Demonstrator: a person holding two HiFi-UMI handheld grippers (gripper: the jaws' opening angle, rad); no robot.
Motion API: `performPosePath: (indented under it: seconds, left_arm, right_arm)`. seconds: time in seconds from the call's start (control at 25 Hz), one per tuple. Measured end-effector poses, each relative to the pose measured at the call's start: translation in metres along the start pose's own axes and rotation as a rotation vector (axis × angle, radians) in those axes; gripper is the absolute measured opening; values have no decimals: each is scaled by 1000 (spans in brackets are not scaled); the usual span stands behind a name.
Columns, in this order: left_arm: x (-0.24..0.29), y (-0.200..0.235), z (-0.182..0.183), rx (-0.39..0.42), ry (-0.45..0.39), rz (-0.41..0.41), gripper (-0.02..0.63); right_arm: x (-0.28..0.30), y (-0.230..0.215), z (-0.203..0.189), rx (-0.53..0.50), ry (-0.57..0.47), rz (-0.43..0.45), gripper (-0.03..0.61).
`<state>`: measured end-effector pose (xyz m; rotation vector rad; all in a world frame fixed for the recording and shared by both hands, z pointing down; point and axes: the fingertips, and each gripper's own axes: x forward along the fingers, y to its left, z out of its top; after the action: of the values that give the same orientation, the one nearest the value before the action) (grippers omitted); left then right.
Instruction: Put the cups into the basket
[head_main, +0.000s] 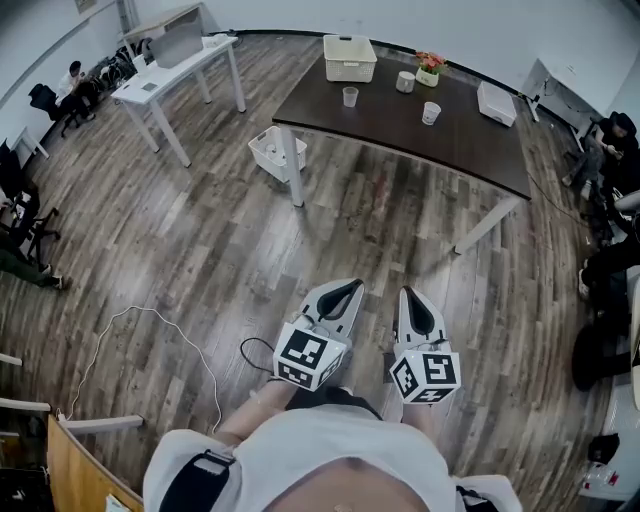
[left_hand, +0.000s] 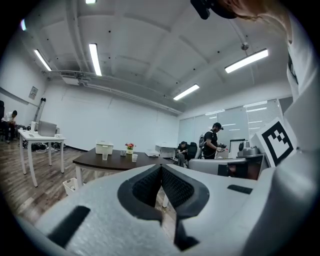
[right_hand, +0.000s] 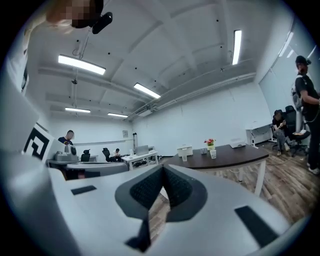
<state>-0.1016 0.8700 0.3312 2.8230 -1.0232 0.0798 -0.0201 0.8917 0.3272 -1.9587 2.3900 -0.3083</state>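
Wood-plank floor (head_main: 200, 250), big open office. White desk (head_main: 170, 75) at 10 o'clock, a white crate (head_main: 277, 152) on the floor at 11. The dark table (head_main: 420, 135) sits at 12 to 1 – basket (head_main: 350, 58) and three cups (head_main: 350, 96) on top, well away from me. Down low the left gripper (head_main: 348, 287) and right gripper (head_main: 408, 293) are both pinched closed, nothing in them. People (head_main: 75, 85) at the edges are mostly cut off.

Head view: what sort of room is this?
Likely an office or lab workroom: a dark table with cups and a basket, a white desk, people seated at the edges.
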Motion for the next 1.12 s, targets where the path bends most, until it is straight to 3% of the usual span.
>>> performPosePath:
  seconds: [0.36, 0.64, 0.92, 1.12]
  left_arm:
    - [16, 30, 4, -26, 4, 4, 11]
    - [38, 73, 8, -35, 9, 3, 11]
    - [74, 125, 21, -5, 1, -29, 11]
    - [96, 155, 29, 7, 7, -45, 11]
  right_arm:
    - [32, -6, 7, 10, -21, -22, 12]
    - [82, -3, 11, 11, -7, 12, 12]
    - [140, -12, 28, 9, -52, -31, 12]
    - [159, -29, 34, 66, -85, -77, 12]
